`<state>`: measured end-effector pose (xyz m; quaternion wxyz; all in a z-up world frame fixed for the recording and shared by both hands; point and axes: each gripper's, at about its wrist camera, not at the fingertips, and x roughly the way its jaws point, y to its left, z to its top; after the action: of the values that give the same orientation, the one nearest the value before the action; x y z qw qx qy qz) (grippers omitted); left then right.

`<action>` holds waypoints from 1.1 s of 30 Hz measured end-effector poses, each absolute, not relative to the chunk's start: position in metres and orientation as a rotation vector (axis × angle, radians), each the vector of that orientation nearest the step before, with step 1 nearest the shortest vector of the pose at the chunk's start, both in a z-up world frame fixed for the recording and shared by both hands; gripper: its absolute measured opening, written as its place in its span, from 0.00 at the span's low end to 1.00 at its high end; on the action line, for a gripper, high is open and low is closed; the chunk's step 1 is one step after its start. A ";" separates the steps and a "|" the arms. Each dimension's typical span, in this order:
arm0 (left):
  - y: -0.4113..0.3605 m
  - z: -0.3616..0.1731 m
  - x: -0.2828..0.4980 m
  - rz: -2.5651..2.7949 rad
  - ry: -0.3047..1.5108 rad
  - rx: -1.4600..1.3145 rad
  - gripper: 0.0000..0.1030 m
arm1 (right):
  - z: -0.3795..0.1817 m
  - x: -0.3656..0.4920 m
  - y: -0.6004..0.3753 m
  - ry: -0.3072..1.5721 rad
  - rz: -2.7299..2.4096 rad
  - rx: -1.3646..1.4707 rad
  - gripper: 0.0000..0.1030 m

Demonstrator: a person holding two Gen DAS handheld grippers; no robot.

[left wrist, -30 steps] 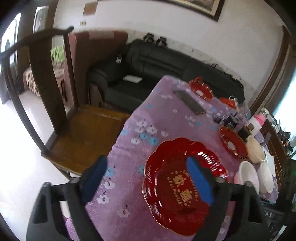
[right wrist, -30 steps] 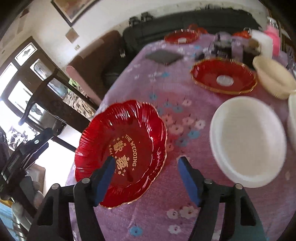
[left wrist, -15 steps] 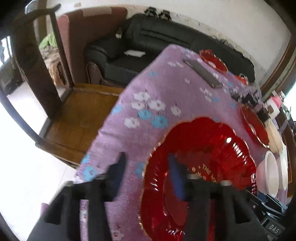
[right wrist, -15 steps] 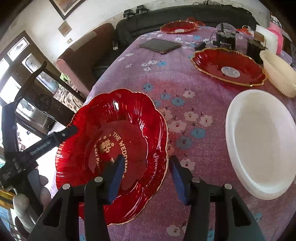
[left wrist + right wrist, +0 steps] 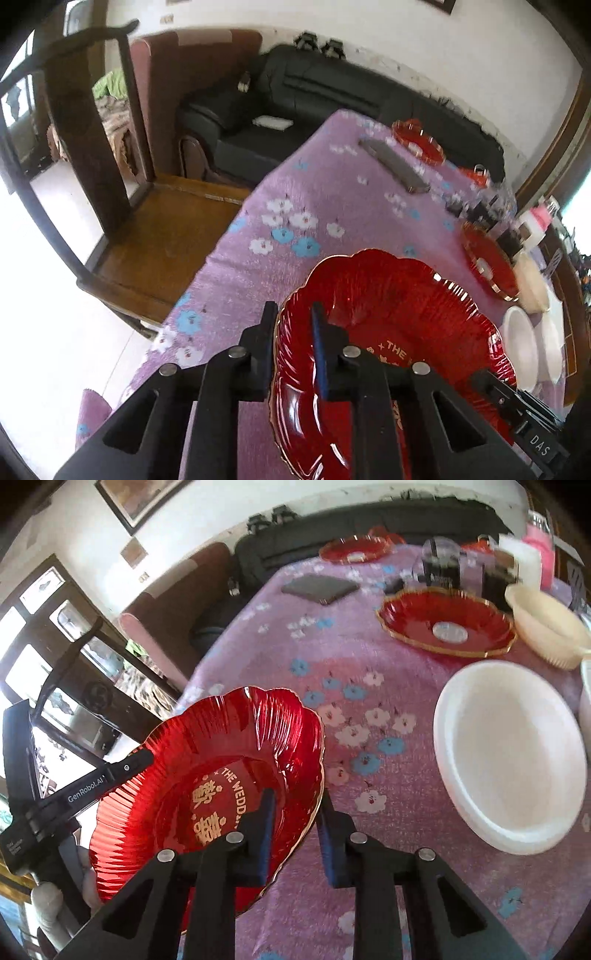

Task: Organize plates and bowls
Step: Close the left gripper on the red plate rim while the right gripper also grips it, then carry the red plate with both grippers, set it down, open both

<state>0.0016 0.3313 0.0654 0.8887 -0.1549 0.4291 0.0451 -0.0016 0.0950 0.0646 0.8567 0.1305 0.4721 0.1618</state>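
Three red plates (image 5: 229,760), one clamped at opposite rims by both hand-held grippers (image 5: 291,325) (image 5: 295,812), right's jaws closing.

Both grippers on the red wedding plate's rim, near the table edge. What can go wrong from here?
1. The red plate is glossy and fluted, and each gripper, left gripper and right gripper, holds only thin rim while closing, so it may slip.
2. Uneven lifting could twist or tilt it.
3. The white plate sits close right, so swinging could knock it.

Bright daylight, floor (image 5: 44,332) blown out white, fisheye-curved dark corners, motion blur on far clutter
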 end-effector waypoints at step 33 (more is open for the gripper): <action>0.316 0.054 -0.040 0.188 0.840 -0.281 0.66 | 0.034 -0.026 0.099 0.978 0.346 0.163 0.45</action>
<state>-0.0402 0.3156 0.0536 0.8993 -0.1358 0.4057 0.0906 -0.0255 0.0994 0.0344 0.8653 0.0776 0.4668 0.1651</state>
